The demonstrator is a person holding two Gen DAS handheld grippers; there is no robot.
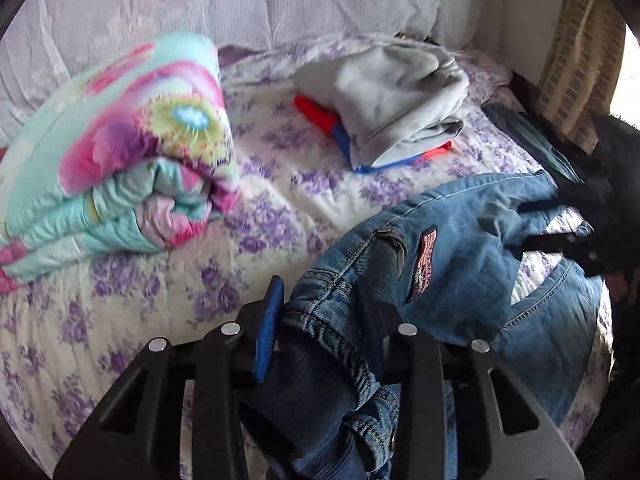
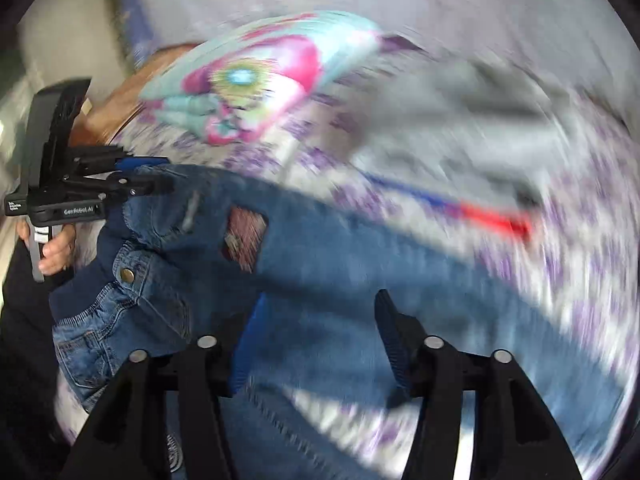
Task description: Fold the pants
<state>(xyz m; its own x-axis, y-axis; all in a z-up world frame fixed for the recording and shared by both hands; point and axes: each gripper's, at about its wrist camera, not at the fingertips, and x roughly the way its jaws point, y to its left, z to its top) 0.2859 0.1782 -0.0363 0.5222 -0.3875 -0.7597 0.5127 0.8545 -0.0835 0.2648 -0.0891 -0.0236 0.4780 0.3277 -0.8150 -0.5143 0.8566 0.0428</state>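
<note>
Blue denim pants [image 1: 452,248] with a red patch lie bunched on the flowered bed quilt [image 1: 168,296]. My left gripper [image 1: 320,304] is shut on the elastic waistband of the pants; it also shows at the left of the right wrist view [image 2: 140,180], gripping the waistband. In the blurred right wrist view the pants [image 2: 320,272] stretch across the middle. My right gripper [image 2: 320,336] is open just above the denim, with nothing between its fingers. In the left wrist view the right gripper [image 1: 560,236] appears dark at the far right, beside a pant leg.
A folded turquoise and pink comforter [image 1: 120,160] sits at the left of the bed. A pile of folded clothes, grey on top with red and blue beneath [image 1: 392,104], lies at the back. A pale wall covering [image 1: 240,0] is behind.
</note>
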